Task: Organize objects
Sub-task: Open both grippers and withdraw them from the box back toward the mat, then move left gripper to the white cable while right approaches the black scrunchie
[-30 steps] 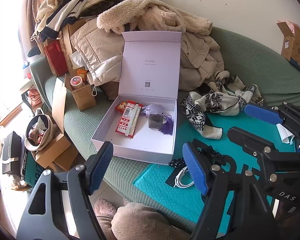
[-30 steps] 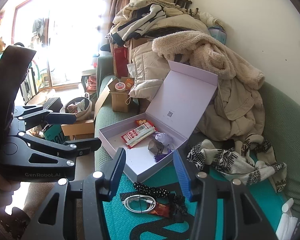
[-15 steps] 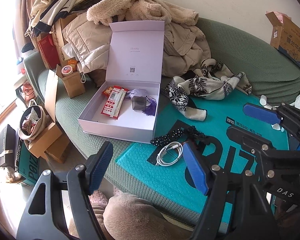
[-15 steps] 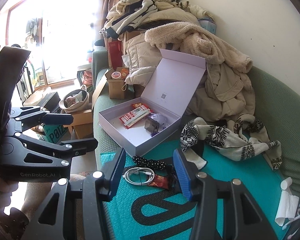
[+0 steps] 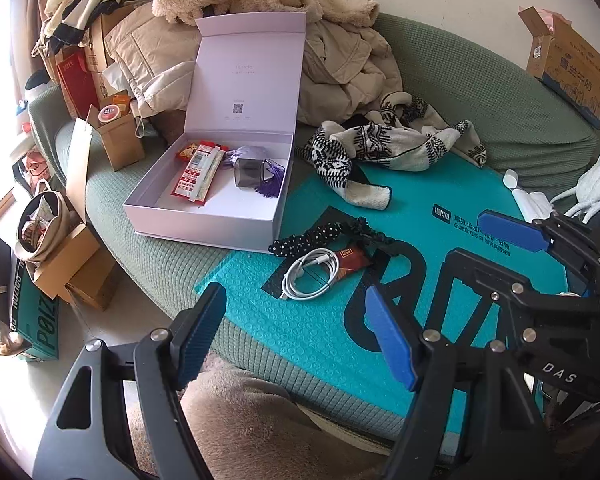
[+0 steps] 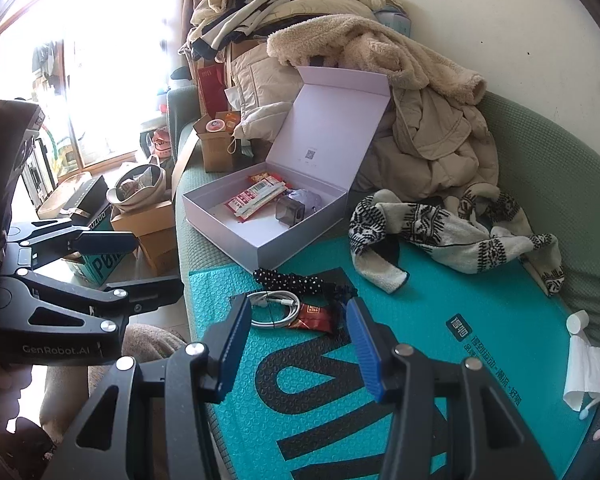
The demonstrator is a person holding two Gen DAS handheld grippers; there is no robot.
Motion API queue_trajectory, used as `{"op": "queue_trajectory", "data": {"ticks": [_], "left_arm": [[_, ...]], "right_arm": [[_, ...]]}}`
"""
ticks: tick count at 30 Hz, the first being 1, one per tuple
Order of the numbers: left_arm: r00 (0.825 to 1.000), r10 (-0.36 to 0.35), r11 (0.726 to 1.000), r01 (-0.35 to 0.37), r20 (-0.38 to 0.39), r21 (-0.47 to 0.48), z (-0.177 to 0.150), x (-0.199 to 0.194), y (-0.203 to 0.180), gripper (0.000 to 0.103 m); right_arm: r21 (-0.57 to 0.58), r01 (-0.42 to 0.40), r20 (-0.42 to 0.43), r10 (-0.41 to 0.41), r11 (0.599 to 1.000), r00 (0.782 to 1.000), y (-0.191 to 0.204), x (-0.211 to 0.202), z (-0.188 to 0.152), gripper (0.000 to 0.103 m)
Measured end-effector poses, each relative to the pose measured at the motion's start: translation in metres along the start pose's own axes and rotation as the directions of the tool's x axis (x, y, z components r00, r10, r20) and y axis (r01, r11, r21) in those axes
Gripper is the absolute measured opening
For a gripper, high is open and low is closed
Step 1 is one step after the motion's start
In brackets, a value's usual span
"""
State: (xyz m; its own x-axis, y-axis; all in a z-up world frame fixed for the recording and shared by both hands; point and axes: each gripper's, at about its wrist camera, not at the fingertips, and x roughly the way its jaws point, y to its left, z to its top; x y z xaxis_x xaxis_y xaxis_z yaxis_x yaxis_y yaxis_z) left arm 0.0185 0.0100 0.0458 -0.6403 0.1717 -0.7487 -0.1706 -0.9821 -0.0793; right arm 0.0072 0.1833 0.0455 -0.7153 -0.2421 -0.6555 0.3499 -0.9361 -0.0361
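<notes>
An open lilac box sits on the green sofa, holding a red packet, a small grey case and a purple tassel. In front of it, a teal bubble mailer carries a coiled white cable, a brown snack packet and a dotted black hair band. My left gripper hovers open and empty just short of the cable. My right gripper is open and empty, near the cable and packet.
A black-and-white knitted scarf lies behind the mailer. Coats are piled against the box lid. Cardboard boxes stand left of the box and on the floor. Rolled tissue lies at the mailer's right end.
Both grippers have sunk and moved forward toward the teal mailer. The cable and packet now lie close to the fingertips. Neither gripper's opening has changed.
</notes>
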Motion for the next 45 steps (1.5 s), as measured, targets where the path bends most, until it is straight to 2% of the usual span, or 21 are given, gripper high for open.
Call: {"op": "queue_trajectory", "data": {"ticks": [12,21,33,40,45], "left_arm": [[0.996,-0.05,0.999,0.05,-0.069,0.006,-0.016,0.048,-0.005,0.071],[0.99,-0.083,0.996,0.085,-0.115,0.017,-0.019,0.097,-0.005,0.071],[0.977,-0.103,0.994,0.108,-0.185,0.017,-0.009,0.161,0.001,0.071],[0.97,-0.116,0.992,0.124,-0.212,0.028,-0.001,0.186,0.001,0.071],[0.967,-0.098,0.991,0.117,-0.236,0.067,0.008,0.198,-0.005,0.071]], "right_arm": [[0.073,-0.002,-0.086,0.008,0.997,0.996,-0.02,0.032,-0.028,0.05],[0.104,0.016,-0.129,-0.002,0.994,0.992,-0.034,0.062,-0.036,0.05],[0.123,0.023,-0.18,-0.001,0.992,0.984,-0.051,0.112,-0.036,0.05],[0.118,0.027,-0.2,-0.003,0.993,0.98,-0.058,0.137,-0.03,0.05],[0.126,0.028,-0.211,-0.001,0.992,0.978,-0.066,0.154,-0.026,0.05]]}}
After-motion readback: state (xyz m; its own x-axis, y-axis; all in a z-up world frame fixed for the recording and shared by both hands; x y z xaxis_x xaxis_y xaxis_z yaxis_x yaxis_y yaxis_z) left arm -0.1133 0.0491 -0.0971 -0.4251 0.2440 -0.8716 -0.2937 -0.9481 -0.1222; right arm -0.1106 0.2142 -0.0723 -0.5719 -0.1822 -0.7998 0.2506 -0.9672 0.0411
